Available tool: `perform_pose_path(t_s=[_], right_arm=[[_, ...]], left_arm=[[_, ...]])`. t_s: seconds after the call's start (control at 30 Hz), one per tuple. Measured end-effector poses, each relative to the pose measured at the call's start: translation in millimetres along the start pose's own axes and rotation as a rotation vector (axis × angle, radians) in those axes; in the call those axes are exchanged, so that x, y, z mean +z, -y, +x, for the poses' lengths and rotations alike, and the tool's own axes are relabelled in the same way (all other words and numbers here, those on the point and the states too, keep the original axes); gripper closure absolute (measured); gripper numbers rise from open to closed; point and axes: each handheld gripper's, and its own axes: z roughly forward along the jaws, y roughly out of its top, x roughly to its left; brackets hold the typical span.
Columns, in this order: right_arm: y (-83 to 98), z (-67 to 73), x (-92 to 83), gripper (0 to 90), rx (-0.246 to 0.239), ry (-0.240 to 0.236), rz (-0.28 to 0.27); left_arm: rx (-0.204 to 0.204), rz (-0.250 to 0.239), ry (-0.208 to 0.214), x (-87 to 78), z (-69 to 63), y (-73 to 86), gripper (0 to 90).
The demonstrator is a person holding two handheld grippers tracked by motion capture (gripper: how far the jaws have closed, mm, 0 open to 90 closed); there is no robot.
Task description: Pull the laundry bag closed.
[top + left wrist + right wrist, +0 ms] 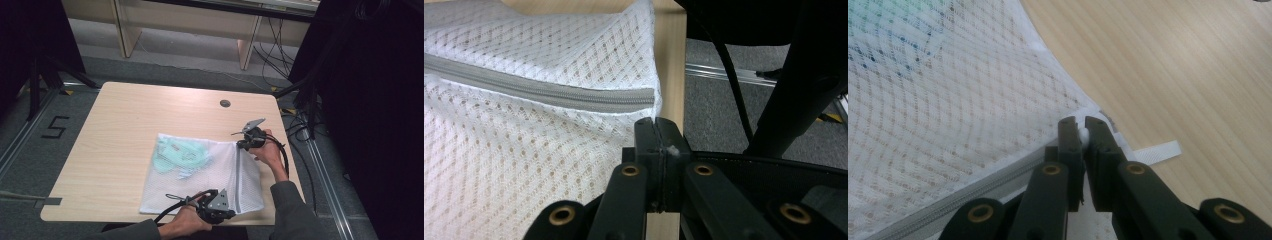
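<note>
white mesh laundry bag (200, 175) laid flat on table (125, 125), pale green garment (180, 156) inside. left hand-held gripper (658, 131) clamped on near corner; right hand-held gripper (1081, 129) clamped at far zipper end, likely to keep zipper (539, 92) taut.

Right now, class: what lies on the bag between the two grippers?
In the high view, the grey zipper runs along the white mesh bag from the left gripper to the right gripper, each shut on the bag's edge.
</note>
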Motion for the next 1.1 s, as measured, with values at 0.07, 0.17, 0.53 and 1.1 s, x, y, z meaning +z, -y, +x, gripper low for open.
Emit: perform_pose_path(t_s=[0.07,0.17,0.53,1.1], right_arm=[[-0.1,-0.4,2.3,86.9,0.008,0.013,0.005],[-0.9,-2.0,0.9,86.8,-0.004,0.011,0.007],[-3.9,-0.4,3.9,86.8,0.012,0.014,-0.004],[-4.0,0.9,5.9,85.2,0.018,0.034,-0.017]], left_arm=[[-0.002,-0.006,-0.008,0.1,0.0,0.2,89.4],[-0.012,-0.012,-0.007,-0.3,-0.2,0.2,89.5],[-0.012,0.005,-0.005,0.1,4.9,0.9,89.3],[-0.035,0.006,-0.012,0.4,8.7,0.9,88.3]])
